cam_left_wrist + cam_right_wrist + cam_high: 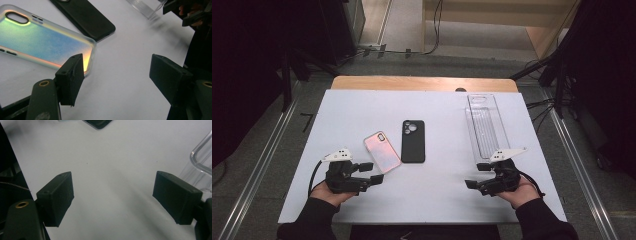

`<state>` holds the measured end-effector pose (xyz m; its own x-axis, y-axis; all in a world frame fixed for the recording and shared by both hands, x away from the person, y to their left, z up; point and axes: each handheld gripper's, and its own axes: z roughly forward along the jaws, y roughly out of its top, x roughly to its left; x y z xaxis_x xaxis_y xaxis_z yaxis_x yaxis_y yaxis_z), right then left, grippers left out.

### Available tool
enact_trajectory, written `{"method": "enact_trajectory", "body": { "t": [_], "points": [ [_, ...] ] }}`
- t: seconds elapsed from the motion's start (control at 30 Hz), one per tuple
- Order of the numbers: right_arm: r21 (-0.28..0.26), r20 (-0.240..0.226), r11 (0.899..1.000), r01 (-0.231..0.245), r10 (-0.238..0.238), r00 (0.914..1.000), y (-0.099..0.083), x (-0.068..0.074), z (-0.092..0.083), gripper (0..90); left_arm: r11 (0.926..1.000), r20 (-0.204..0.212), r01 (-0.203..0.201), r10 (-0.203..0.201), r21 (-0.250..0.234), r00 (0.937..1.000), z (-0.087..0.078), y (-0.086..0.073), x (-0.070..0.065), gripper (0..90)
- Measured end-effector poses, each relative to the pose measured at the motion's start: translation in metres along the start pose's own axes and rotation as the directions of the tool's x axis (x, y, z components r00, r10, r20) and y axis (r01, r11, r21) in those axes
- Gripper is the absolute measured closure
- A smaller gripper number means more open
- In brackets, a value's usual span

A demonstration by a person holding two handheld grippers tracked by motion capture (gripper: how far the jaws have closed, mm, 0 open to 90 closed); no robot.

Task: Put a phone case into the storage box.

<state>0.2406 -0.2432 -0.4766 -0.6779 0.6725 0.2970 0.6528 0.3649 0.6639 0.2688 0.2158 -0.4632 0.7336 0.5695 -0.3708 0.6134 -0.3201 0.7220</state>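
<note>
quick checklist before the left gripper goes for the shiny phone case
1. Left gripper jaws open with nothing between them: ok.
2. Iridescent case flat on the table, just ahead of the left gripper: ok.
3. Black case apart from the iridescent one: cannot tell, they lie very close.
4. Right gripper open, empty, away from both cases: ok.
5. Clear tray empty: ok.
</note>
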Motion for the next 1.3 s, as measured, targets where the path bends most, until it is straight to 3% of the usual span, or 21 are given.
{"method": "enact_trajectory", "body": {
  "t": [0.4, 0.53, 0.73, 0.87, 1.3],
  "points": [
    [0.010, -0.003, 1.000, -0.003, 0.003, 1.0000, 0.0001, 0.0002, -0.0003, 15.2, 0.9998, 0.001, -0.007, 0.007, 0.019, 1.0000, 0.0012, 0.0001, -0.0003, 27.7],
    [0.008, -0.006, 1.000, -0.006, 0.006, 1.0000, -0.0001, -0.0010, -0.0003, 15.2, 0.9985, 0.009, 0.019, -0.020, 0.051, 0.9998, 0.0018, 0.0009, 0.0002, 27.8],
    [0.009, -0.001, 1.000, -0.012, 0.012, 0.9999, 0.0001, -0.0017, 0.0003, 15.2, 0.9978, -0.007, 0.000, 0.000, 0.066, 1.0000, 0.0022, 0.0008, 0.0000, 27.8],
    [0.015, 0.002, 1.000, -0.010, 0.010, 0.9999, 0.0002, -0.0021, 0.0008, 15.2, 0.9975, -0.023, 0.022, -0.021, 0.067, 0.9995, 0.0037, 0.0016, 0.0002, 27.7],
    [0.025, 0.007, 1.000, -0.014, 0.014, 0.9999, -0.0001, -0.0013, 0.0015, 15.2, 0.9951, -0.035, 0.031, -0.028, 0.094, 0.9990, 0.0051, 0.0026, 0.0002, 27.7]
  ]
}}
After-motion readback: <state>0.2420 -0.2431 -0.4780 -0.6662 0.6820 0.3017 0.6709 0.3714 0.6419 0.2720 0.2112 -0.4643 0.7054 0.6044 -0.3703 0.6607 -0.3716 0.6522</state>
